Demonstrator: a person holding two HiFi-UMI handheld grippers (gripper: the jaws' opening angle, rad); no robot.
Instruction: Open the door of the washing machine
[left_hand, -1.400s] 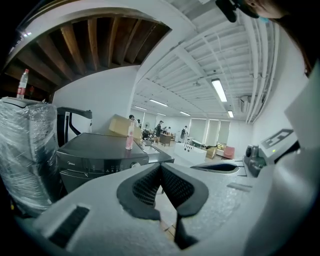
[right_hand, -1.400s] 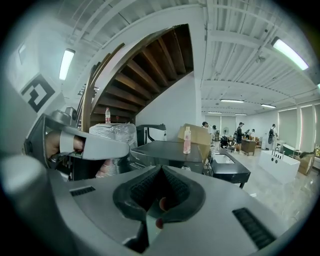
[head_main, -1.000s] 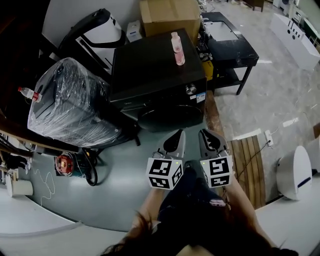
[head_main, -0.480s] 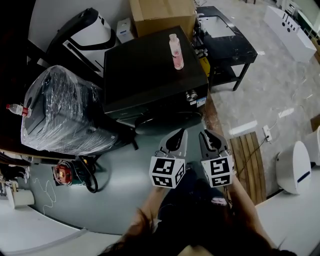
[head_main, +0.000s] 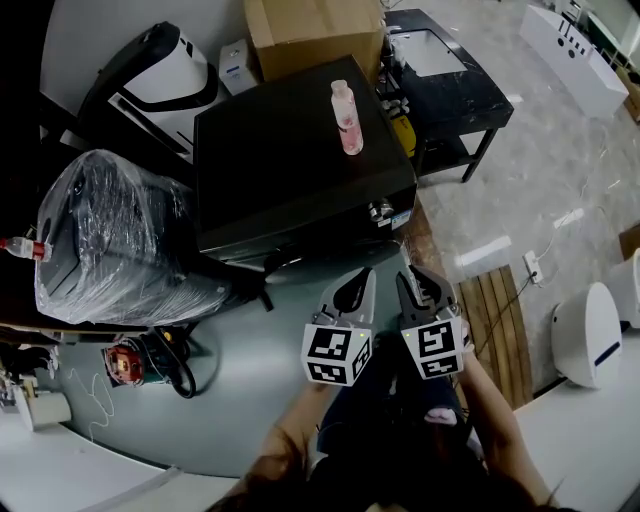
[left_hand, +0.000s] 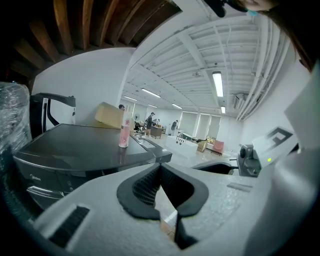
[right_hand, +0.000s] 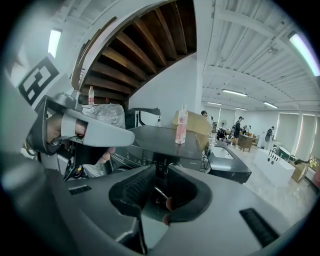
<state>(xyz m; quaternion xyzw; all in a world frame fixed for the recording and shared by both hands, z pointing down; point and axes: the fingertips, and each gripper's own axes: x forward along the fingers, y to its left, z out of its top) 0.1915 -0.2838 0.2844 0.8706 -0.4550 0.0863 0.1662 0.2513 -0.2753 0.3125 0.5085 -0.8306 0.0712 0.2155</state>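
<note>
The washing machine (head_main: 290, 150) stands just ahead of both tools. Its door (head_main: 318, 258) is shut, low on the front face and mostly tucked under the top edge. The left tool (head_main: 362, 276) has its jaws pressed together and empty. The right tool (head_main: 412, 280), close beside it, has just been spreading its jaws and now stands partly spread, with nothing between them but a glimpse of the machine's front. I reckon the main risk is a blind reach: the door's edge is hard to see from above, so the right tool may strike the knob (head_main: 380, 211) at the machine's front corner. A half-spread gap may also slip off the door's rim. A hard bump could topple the pink bottle (head_main: 346, 118) standing on top of the machine, and the two tools may knock together.
</note>
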